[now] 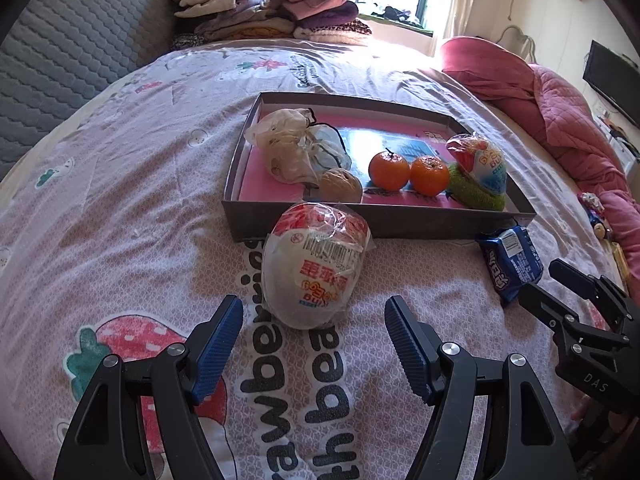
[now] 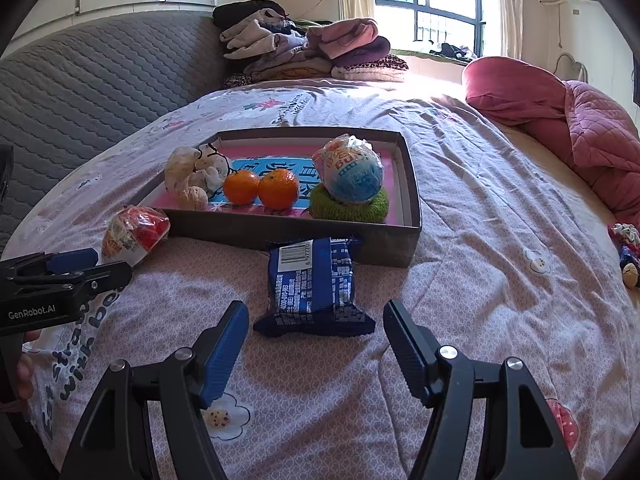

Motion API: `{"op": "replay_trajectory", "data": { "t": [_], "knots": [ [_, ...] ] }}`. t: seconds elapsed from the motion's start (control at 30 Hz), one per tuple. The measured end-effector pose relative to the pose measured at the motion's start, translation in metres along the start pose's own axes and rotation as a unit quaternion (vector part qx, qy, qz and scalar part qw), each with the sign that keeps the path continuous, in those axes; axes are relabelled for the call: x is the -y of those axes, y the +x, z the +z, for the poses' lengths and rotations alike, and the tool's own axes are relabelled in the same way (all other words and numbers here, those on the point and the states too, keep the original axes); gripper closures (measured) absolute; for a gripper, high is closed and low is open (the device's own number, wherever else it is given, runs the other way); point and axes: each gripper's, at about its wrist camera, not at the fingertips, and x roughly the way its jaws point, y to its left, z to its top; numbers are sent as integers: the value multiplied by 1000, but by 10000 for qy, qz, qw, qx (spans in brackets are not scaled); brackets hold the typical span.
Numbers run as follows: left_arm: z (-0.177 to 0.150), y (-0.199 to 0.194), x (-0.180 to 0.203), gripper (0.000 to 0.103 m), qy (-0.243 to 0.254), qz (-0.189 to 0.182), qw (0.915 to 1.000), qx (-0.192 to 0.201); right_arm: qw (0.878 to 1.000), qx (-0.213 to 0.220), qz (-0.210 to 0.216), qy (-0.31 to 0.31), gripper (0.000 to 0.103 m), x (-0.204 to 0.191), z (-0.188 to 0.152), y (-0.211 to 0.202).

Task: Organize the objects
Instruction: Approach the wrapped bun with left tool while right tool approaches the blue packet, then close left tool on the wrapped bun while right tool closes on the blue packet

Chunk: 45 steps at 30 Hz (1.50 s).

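Observation:
A shallow grey box (image 1: 376, 222) (image 2: 280, 232) lies on the bed. Inside it are two oranges (image 1: 389, 171) (image 2: 241, 187), a walnut (image 1: 340, 186) (image 2: 193, 197), a crumpled plastic bag (image 1: 286, 148) (image 2: 192, 168) and a blue-white wrapped egg (image 1: 484, 164) (image 2: 352, 172) on a green scrubber (image 1: 476, 192) (image 2: 348, 206). A red-white wrapped egg (image 1: 316, 268) (image 2: 134, 232) rests on the sheet before the box, just ahead of my open left gripper (image 1: 314, 320) (image 2: 76, 266). A blue snack packet (image 2: 314, 288) (image 1: 510, 260) lies just ahead of my open right gripper (image 2: 312, 320) (image 1: 560, 284).
Folded clothes (image 2: 304, 48) are piled at the head of the bed by the grey quilted headboard (image 2: 88, 92). A pink quilt (image 2: 580, 128) is heaped at the right. Small toys (image 2: 628, 252) sit near the right edge. A hand (image 2: 24, 364) shows at the left.

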Motion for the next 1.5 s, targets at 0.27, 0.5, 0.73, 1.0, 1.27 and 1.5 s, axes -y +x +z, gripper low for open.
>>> {"op": "replay_trajectory", "data": {
  "t": [0.27, 0.5, 0.73, 1.0, 1.27, 1.5],
  "knots": [
    [10, 17, 2, 28, 128, -19, 9999, -24, 9998, -172, 60, 128, 34, 2, 9, 19],
    [15, 29, -2, 28, 51, -128, 9999, -44, 9996, -276, 16, 92, 34, -1, 15, 35],
    [20, 42, -5, 28, -2, -110, 9999, -68, 9992, -385, -50, 105, 34, -1, 17, 45],
    [25, 49, -7, 28, -3, -80, 9999, -84, 9990, -411, -17, 159, 40, 1, 16, 48],
    [23, 47, -5, 33, 59, -118, 9999, -31, 9990, -416, 48, 150, 43, 1, 16, 48],
    [21, 45, -4, 48, 33, -249, 9997, -11, 9991, -397, 91, 137, 45, 0, 16, 47]
  ]
}}
